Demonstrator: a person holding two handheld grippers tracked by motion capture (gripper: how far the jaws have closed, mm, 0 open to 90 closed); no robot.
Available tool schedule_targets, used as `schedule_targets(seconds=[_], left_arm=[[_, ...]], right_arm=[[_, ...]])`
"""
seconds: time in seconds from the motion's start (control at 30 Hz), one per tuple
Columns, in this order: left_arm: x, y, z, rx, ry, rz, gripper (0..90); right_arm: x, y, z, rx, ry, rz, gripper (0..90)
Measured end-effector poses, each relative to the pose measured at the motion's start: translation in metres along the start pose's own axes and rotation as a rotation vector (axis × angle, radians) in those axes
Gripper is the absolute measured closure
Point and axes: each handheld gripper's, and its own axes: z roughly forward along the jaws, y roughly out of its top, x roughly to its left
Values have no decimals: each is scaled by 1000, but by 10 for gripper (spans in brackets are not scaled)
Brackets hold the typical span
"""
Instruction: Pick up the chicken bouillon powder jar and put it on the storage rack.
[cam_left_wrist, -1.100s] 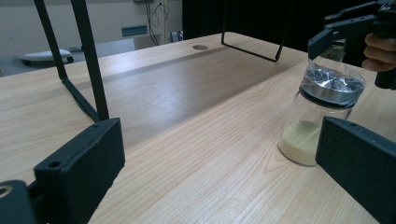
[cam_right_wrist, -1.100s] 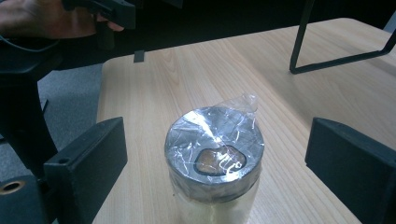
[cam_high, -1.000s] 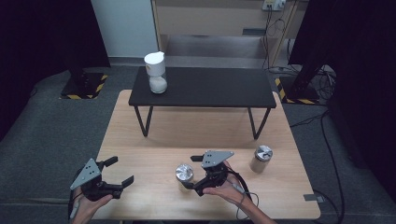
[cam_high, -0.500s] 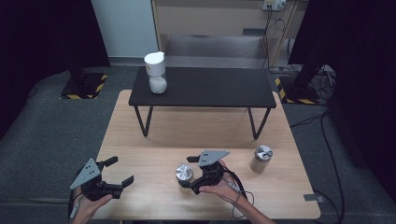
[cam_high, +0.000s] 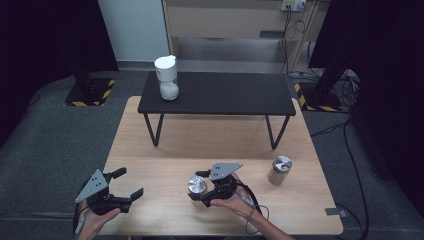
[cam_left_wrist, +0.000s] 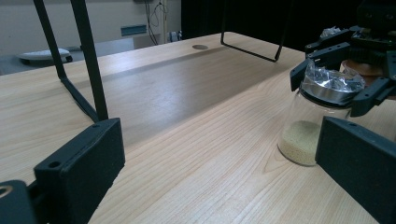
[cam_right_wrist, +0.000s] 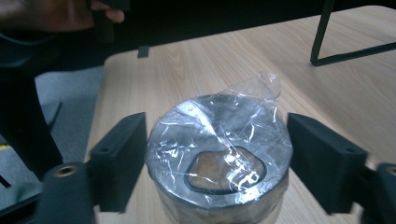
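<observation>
Altogether three jars: two (cam_high: 197, 185) (cam_high: 279, 170) low, one (cam_high: 166, 77) raised.

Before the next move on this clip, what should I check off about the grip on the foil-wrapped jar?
1. Jar between the right gripper fingers: ok; the jaws have just been closing, with the lid between them.
2. Both fingers against the lid: ok, they appear to touch its sides.
3. Jar upright on the table: ok.
4. Film flat over the lid: not ok; it is wrinkled and a flap sticks up, so the grip may slip.
5. Left gripper open and apart from the jar: ok.
</observation>
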Motion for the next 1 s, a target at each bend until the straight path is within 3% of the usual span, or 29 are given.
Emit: schedule_targets(seconds=[0.13, 0.6, 1.0], left_arm=[[0, 0, 0, 3, 1, 3, 3], [0, 0, 0, 3, 0, 1, 2], [0, 0, 0, 3, 0, 1, 2]], right_arm=[[2, -1, -1, -7, -7, -30, 341], [5, 3, -3, 3, -16, -56, 349], [-2, 20, -23, -19, -25, -53, 349]])
